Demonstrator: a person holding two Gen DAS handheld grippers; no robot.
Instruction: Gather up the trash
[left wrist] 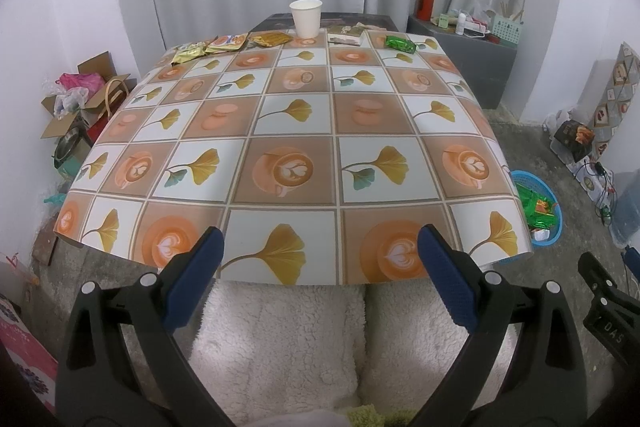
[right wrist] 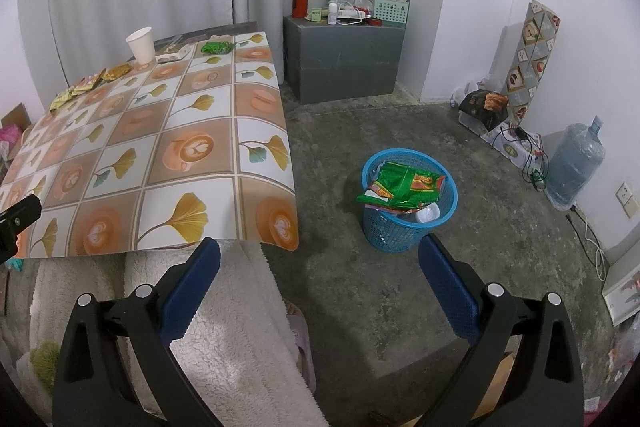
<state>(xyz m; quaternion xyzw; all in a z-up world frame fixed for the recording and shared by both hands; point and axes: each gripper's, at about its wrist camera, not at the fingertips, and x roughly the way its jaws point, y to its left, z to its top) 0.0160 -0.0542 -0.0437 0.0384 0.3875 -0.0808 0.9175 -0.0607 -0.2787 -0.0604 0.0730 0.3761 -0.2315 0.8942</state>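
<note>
A white paper cup [left wrist: 306,17] stands at the far edge of the table [left wrist: 296,131], with several snack wrappers beside it: yellow and orange ones [left wrist: 224,45] to its left, a flat pack [left wrist: 346,35] and a green wrapper [left wrist: 400,43] to its right. A blue trash basket [right wrist: 408,203] with green wrappers in it stands on the floor right of the table. My left gripper [left wrist: 320,267] is open and empty at the table's near edge. My right gripper [right wrist: 320,275] is open and empty, above the floor between table corner and basket.
A grey cabinet [right wrist: 344,63] with a red flask and clutter stands at the back right. A water jug [right wrist: 576,163] and boxes line the right wall. Cardboard boxes and bags [left wrist: 80,107] sit left of the table. My lap in white fleece [left wrist: 280,339] is below.
</note>
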